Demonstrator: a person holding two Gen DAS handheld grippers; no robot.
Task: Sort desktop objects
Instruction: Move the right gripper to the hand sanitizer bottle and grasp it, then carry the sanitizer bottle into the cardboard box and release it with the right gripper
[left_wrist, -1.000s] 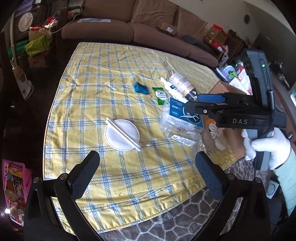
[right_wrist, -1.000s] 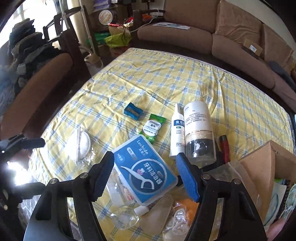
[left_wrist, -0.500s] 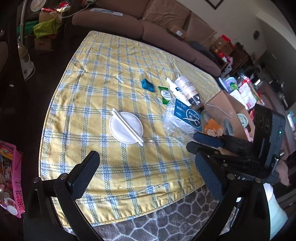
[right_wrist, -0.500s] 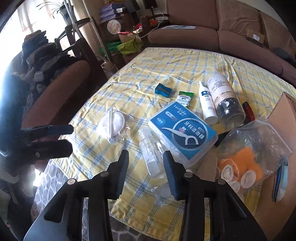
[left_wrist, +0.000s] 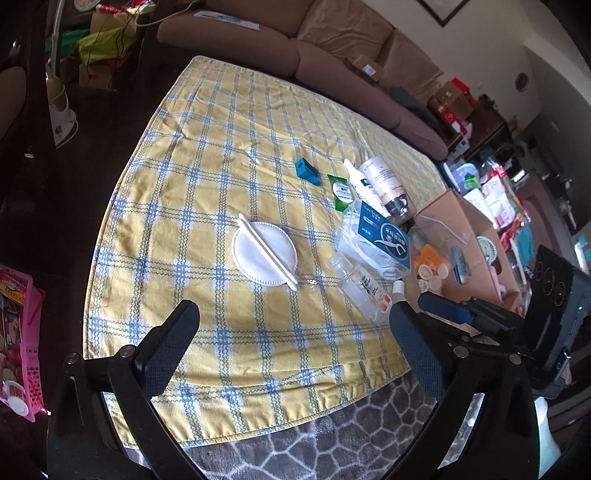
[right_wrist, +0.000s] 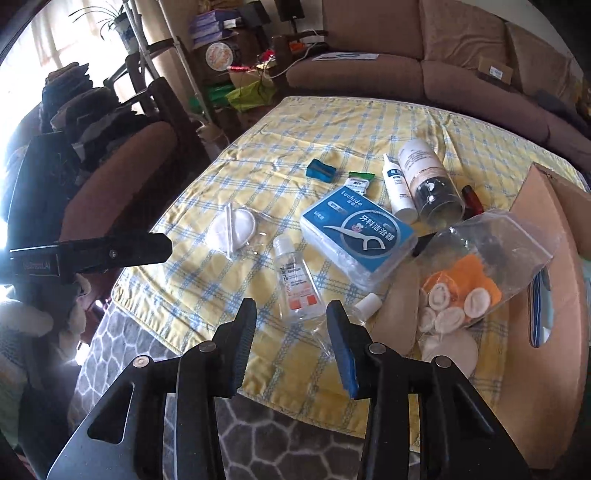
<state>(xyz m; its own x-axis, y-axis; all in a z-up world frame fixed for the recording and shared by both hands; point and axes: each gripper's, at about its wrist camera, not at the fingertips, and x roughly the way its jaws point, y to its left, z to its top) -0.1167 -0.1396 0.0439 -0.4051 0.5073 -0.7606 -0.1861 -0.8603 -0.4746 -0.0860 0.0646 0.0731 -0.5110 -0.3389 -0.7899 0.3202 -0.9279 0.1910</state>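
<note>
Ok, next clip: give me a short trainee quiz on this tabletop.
1. True or false: the swab lies across the cotton pad.
2. Which lies nearest the cloth's near edge? A) sanitizer bottle B) sharpener C) floss box
3. Is the left gripper holding anything?

Key: 1 true. 2 A. 3 No: its jaws are wide open, with nothing between them.
</note>
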